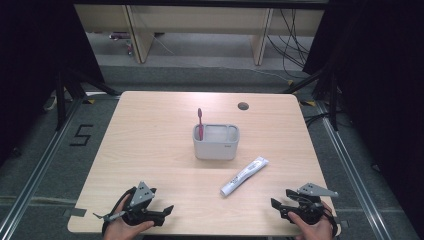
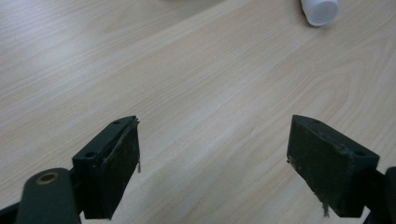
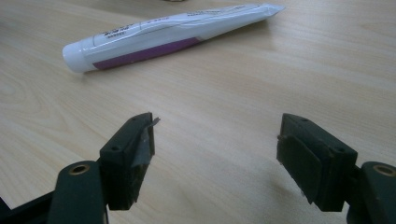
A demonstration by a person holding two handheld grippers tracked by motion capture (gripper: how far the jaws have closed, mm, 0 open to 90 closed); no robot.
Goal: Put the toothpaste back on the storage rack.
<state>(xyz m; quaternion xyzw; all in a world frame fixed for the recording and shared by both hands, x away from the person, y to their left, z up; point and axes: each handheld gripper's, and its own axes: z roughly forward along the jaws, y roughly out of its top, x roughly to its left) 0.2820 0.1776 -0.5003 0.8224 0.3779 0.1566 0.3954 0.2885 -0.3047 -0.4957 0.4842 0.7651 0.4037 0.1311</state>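
Note:
A white toothpaste tube (image 1: pixel 244 175) with a purple stripe lies flat on the wooden table (image 1: pixel 150 130), cap toward the front; the right gripper view has it lying ahead (image 3: pixel 163 35), and its cap end (image 2: pixel 320 11) peeks in at the top of the left gripper view. A grey two-part holder (image 1: pixel 216 141) stands mid-table with a red toothbrush (image 1: pixel 199 123) upright in its left compartment. My left gripper (image 1: pixel 169 210) rests open at the front left, jaws wide apart with bare wood between them (image 2: pixel 212 154). My right gripper (image 1: pixel 276 207) is open at the front right (image 3: pixel 215 149), empty.
A round cable hole (image 1: pixel 243 106) sits near the table's far edge. Beyond the table are wooden furniture legs, cables on the floor and dark curtains at both sides. A floor marking reads 5 at the left.

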